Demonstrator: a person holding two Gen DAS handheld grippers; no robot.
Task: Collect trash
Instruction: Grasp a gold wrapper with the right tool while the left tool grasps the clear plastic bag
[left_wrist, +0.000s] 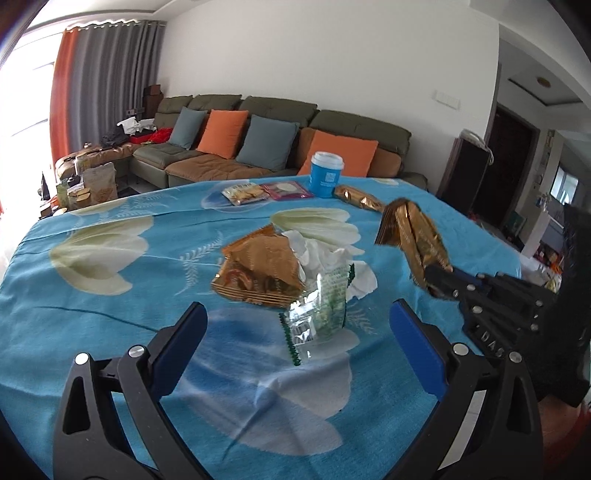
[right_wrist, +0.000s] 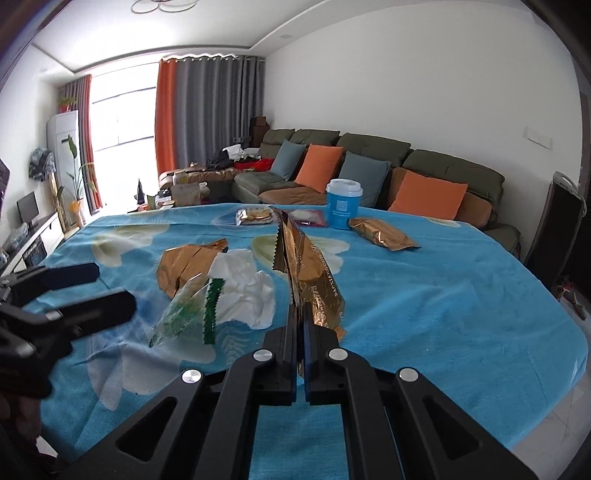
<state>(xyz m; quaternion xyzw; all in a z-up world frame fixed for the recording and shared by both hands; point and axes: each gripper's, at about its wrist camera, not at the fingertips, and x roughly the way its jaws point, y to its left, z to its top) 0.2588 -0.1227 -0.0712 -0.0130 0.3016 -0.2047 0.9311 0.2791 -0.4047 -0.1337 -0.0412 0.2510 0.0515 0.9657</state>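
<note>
A trash pile lies mid-table: a gold wrapper (left_wrist: 258, 269), a crumpled white tissue (left_wrist: 317, 251) and a clear green-edged wrapper (left_wrist: 317, 314). My left gripper (left_wrist: 295, 332) is open and empty just in front of the pile. My right gripper (right_wrist: 300, 314) is shut on another gold wrapper (right_wrist: 306, 269) and holds it above the table, right of the pile; it also shows in the left wrist view (left_wrist: 413, 236). In the right wrist view the pile's gold wrapper (right_wrist: 188, 266), tissue (right_wrist: 247, 291) and clear wrapper (right_wrist: 184, 314) lie left of my fingers.
The table has a blue flowered cloth (left_wrist: 92, 314). At its far side stand a blue cup with white lid (left_wrist: 325, 174), a gold packet (left_wrist: 356, 198), a cracker packet (left_wrist: 245, 192) and a pink packet (left_wrist: 286, 190). A sofa with cushions (left_wrist: 258, 147) is behind.
</note>
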